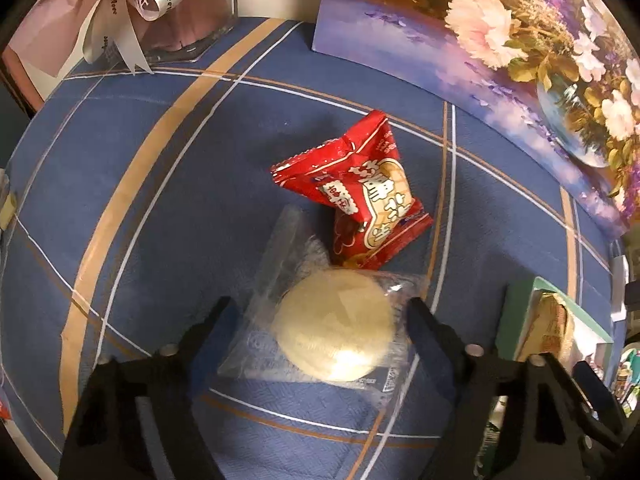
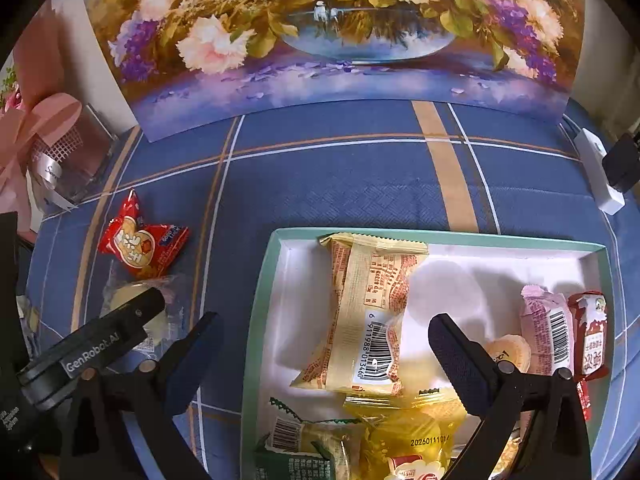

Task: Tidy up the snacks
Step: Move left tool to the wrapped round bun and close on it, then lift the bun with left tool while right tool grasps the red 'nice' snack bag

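Observation:
A round pale pastry in a clear wrapper (image 1: pixel 334 324) lies on the blue plaid cloth. My left gripper (image 1: pixel 320 312) points down over it, one finger on each side at the wrapper's edges; I see no squeeze on the pastry. A red snack packet (image 1: pixel 352 196) lies just beyond it, touching the wrapper. In the right wrist view the same red packet (image 2: pixel 140 246) and pastry (image 2: pixel 128 294) lie left of a white tray with a green rim (image 2: pixel 260 300). My right gripper (image 2: pixel 324 332) hangs open and empty above the tray, over a long beige packet (image 2: pixel 368 312).
The tray also holds yellow (image 2: pixel 404 436), green (image 2: pixel 304 440), pink (image 2: pixel 548 328) and dark red (image 2: pixel 592 328) packets. A flower painting (image 2: pixel 320 40) stands along the back. A gift box with a pink ribbon (image 2: pixel 60 148) is at the back left, a white block (image 2: pixel 600 176) far right.

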Available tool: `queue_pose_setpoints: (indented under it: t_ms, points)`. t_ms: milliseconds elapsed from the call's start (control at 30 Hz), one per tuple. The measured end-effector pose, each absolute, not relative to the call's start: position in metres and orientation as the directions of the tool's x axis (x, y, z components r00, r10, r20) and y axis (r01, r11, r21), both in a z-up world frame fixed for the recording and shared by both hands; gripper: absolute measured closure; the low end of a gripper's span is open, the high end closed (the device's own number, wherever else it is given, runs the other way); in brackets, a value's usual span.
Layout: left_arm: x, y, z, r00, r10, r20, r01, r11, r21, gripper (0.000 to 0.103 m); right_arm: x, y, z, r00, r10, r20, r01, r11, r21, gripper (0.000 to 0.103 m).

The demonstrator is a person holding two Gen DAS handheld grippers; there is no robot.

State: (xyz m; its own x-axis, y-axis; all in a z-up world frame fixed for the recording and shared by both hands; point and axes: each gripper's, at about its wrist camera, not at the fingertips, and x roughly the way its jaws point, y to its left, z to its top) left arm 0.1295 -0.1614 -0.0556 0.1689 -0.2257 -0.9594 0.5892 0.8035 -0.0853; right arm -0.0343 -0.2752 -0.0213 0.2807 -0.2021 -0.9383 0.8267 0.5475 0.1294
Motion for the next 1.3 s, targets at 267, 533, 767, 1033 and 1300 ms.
queue_pose_setpoints:
  t_ms: [267, 533, 767, 1033, 1300]
  points:
    - [0.132, -0.156, -0.051, 0.130, -0.257, -0.958, 0.572, 0.808, -0.139, 0.040, -0.035, -0.275, -0.021, 0.275, -0.204, -0.940, 0.829, 0.546, 0.124, 0.000]
    - [0.144, -0.138, -0.025, 0.119, -0.342, -0.932, 0.551, 0.804, -0.225, 0.041, -0.031, -0.268, -0.007, 0.324, -0.231, -0.918, 0.817, 0.557, 0.148, 0.000]
    - [0.175, -0.103, 0.005, 0.220, -0.425, -0.878, 0.464, 0.837, -0.289, 0.041, -0.011, -0.267, 0.018, 0.417, -0.221, -0.882, 0.779, 0.587, 0.221, 0.000]
    - [0.209, -0.069, 0.001, 0.277, -0.444, -0.852, 0.357, 0.871, -0.337, 0.041, 0.050, -0.274, 0.019, 0.465, -0.096, -0.880, 0.719, 0.621, 0.312, 0.000]
    - [0.225, -0.052, -0.021, 0.284, -0.364, -0.887, 0.286, 0.915, -0.284, 0.041, 0.115, -0.253, -0.021, 0.335, -0.053, -0.941, 0.646, 0.740, 0.188, 0.000]
